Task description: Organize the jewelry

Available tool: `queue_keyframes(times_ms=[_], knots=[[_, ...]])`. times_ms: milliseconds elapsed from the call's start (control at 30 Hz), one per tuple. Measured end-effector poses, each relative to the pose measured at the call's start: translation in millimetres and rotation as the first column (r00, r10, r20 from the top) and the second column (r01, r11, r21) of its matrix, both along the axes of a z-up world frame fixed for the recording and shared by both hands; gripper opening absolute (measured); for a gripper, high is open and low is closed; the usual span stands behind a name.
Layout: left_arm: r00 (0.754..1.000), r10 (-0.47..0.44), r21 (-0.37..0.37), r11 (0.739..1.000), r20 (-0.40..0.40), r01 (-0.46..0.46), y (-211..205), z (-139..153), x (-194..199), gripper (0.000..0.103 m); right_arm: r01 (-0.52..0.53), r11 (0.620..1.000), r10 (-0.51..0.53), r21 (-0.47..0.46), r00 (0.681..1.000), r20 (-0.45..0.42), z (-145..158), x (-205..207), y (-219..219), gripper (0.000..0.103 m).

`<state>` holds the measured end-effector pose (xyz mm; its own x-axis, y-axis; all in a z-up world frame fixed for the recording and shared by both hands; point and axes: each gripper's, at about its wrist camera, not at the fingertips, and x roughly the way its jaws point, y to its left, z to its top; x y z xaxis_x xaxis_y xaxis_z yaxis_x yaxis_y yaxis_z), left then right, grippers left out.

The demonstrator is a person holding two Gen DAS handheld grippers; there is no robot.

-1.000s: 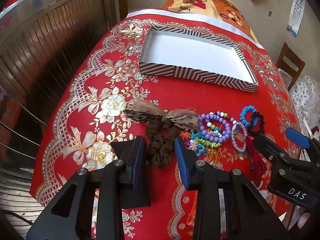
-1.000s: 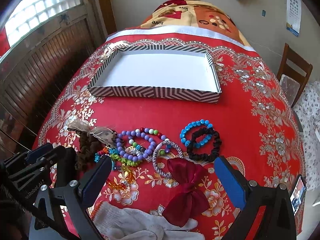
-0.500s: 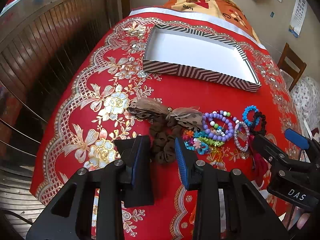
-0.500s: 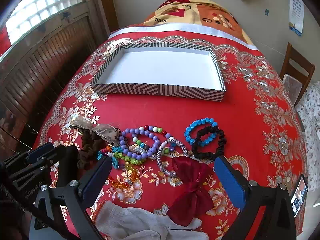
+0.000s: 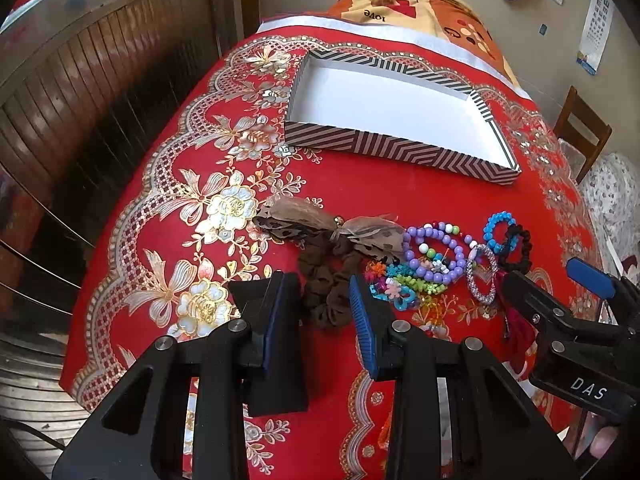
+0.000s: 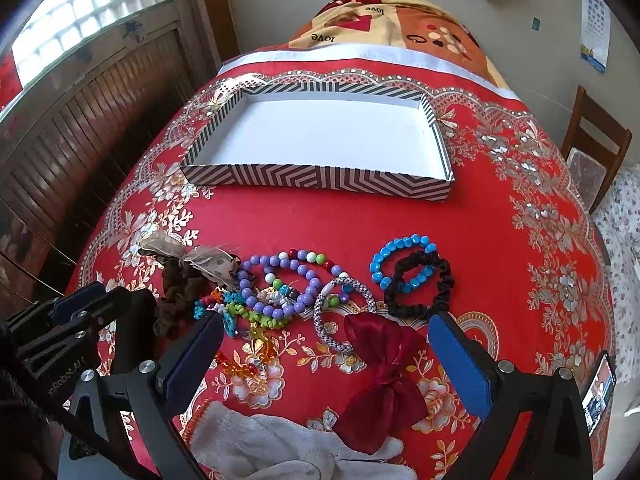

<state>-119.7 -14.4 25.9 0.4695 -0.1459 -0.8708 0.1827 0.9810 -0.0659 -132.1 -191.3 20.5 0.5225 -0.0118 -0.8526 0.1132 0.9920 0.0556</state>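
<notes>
We see a bare red strip of the tablecloth [image 6: 304, 216] between the striped box [image 6: 320, 178] and the row of jewelry, wide enough for a gripper to cross side to side. The box's low walls ring an open white floor, reachable from above. Toward the near edge the bracelets, brown scrunchie [image 5: 326, 284], red bow [image 6: 380, 384] and white glove [image 6: 276, 440] crowd together. The right side stays clear cloth.

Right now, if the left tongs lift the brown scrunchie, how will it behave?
The brown scrunchie looks like soft gathered fabric, so it will probably sag and fold, not hold shape. It likely weighs little. Its gauzy bow lies against the purple bead bracelet, so it may drag that along.
</notes>
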Motion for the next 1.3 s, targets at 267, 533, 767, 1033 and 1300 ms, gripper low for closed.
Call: queue_keyframes(times_ms=[267,533,767,1033,1300], knots=[[1.0,0.002,0.002,1.0,-0.007,-0.002,-1,0,1,0.032,-0.004,1.0,0.004,0.002,1.0,-0.002,-1,2,0,0.101],[1.0,0.018,0.002,1.0,-0.016,-0.018,4,-1,5,0.032,-0.008,1.0,0.008,0.004,1.0,-0.01,-3,6,3,0.101],[0.999,0.026,0.0,1.0,-0.018,-0.026,6,-1,7,0.032,-0.014,1.0,0.014,0.004,1.0,-0.015,-3,10,4,0.101],[0.999,0.031,0.0,1.0,-0.028,-0.031,6,-3,7,0.032,-0.022,1.0,0.022,0.004,1.0,-0.018,-5,12,4,0.101],[0.999,0.035,0.001,0.999,-0.033,-0.035,7,-4,9,0.032,-0.031,0.999,0.031,0.009,0.999,-0.022,-6,15,4,0.101]])
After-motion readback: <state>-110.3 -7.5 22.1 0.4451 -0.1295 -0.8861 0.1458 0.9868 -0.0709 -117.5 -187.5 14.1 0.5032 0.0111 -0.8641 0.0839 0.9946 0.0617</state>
